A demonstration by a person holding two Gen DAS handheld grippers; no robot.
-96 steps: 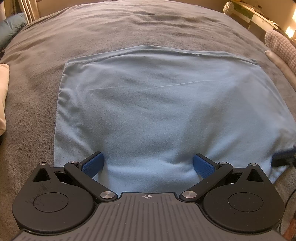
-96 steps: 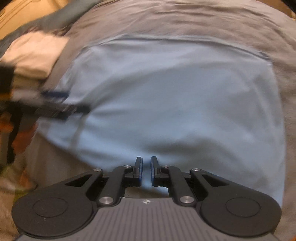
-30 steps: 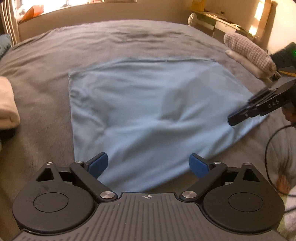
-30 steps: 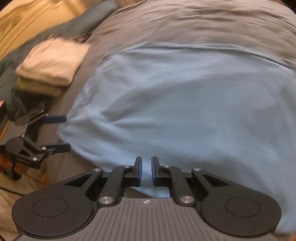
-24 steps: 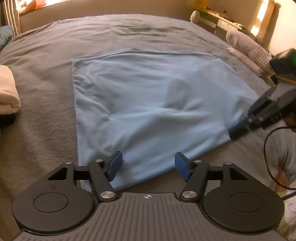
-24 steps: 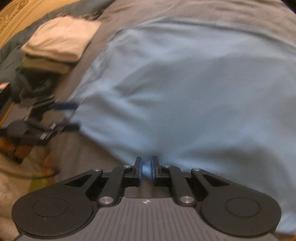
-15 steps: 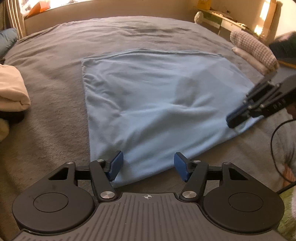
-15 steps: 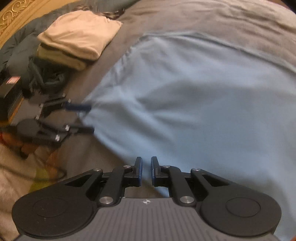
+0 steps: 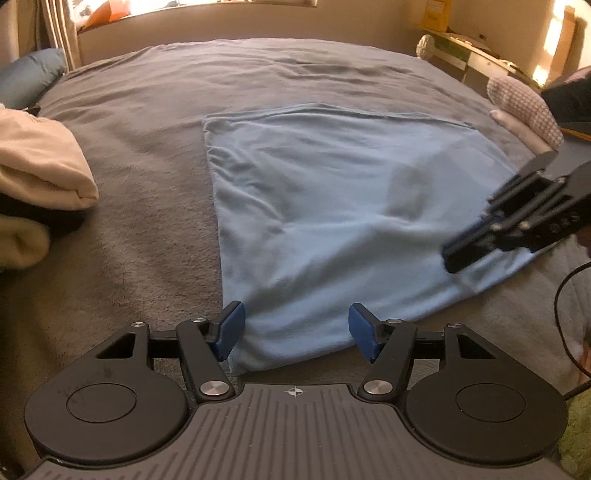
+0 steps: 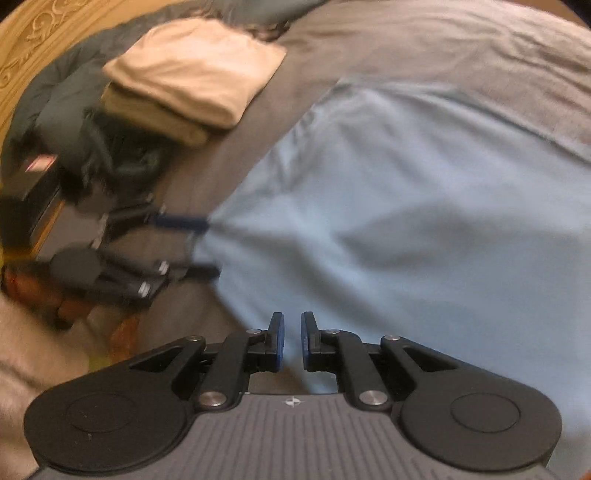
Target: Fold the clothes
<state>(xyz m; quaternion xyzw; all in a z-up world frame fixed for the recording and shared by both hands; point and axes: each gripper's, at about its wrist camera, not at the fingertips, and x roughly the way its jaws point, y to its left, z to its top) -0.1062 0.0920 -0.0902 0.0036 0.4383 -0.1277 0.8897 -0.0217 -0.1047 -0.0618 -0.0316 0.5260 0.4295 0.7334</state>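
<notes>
Blue cloth [image 9: 332, 206], possibly pinched by right gripper [image 10: 291, 341]

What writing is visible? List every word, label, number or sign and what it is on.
None is legible.
Pale marks on the right gripper: too blurred to read.
Yellow box: any print is too small.
Red label beside the folded clothes: blurred.
Crosshair sign, no letters, on the left gripper.

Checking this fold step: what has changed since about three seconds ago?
The left gripper shifted to the light blue garment's near left corner and its jaws narrowed, still not pinching. The right gripper stayed shut on the near edge. Folded beige clothes unchanged.
</notes>
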